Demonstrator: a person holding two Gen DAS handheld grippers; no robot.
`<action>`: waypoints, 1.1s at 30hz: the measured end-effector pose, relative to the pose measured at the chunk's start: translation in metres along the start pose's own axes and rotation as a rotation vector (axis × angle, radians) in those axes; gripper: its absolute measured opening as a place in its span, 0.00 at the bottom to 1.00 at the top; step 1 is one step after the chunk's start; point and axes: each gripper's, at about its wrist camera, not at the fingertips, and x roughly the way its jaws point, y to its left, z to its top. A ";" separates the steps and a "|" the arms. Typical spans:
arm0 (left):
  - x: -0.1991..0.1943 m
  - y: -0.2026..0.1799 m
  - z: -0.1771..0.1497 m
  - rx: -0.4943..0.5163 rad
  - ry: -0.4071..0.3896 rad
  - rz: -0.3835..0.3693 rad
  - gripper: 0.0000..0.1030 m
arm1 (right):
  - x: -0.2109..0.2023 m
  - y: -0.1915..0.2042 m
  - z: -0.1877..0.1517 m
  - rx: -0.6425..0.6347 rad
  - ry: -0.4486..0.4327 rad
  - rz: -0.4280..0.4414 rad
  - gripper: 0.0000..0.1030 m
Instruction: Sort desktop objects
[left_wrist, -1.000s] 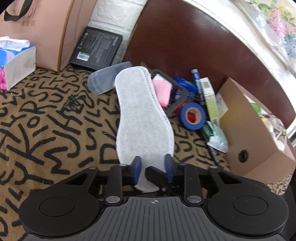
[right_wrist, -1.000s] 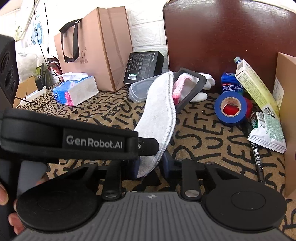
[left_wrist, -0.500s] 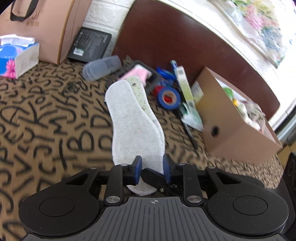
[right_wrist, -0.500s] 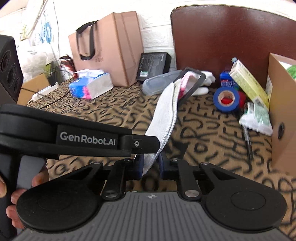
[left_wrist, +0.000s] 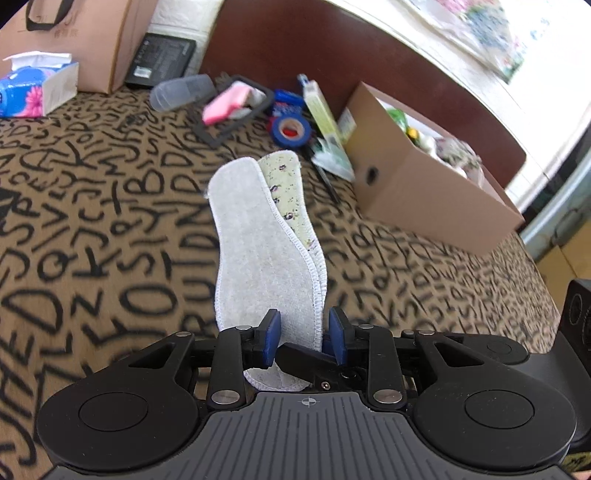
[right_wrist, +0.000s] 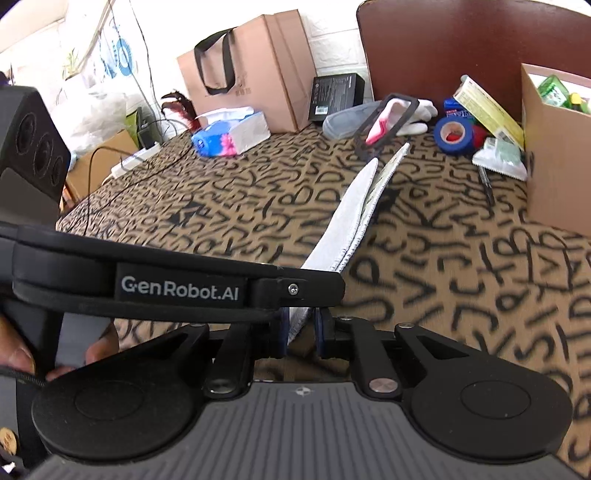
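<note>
Letter-patterned cloth covers the tabletop (left_wrist: 92, 229), with a cardboard box (left_wrist: 417, 177) near its far right corner. Two stacked insoles (left_wrist: 258, 251) hang above its middle, heels pinched in the closing right gripper (right_wrist: 300, 326); the left gripper (left_wrist: 301, 334) stands part-open around them.

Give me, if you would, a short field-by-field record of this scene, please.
held item: two insoles, white over speckled green, stacked, raised above the patterned tablecloth
right gripper: jaws closing, the heels of the insoles between them
left gripper: jaws apart, astride the heels, no press visible
container: open cardboard box, beyond the insoles to the right in the left wrist view
clutter: blue tape roll, tissue pack
</note>
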 end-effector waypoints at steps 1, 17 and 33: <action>0.000 -0.002 -0.003 0.003 0.011 -0.004 0.40 | -0.004 0.000 -0.004 0.006 0.004 0.001 0.18; 0.010 0.003 0.022 -0.011 -0.025 0.052 0.81 | -0.009 -0.010 -0.014 0.013 -0.032 -0.154 0.90; 0.067 0.015 0.073 0.083 0.121 0.034 0.81 | 0.038 -0.011 0.007 -0.028 -0.029 -0.261 0.94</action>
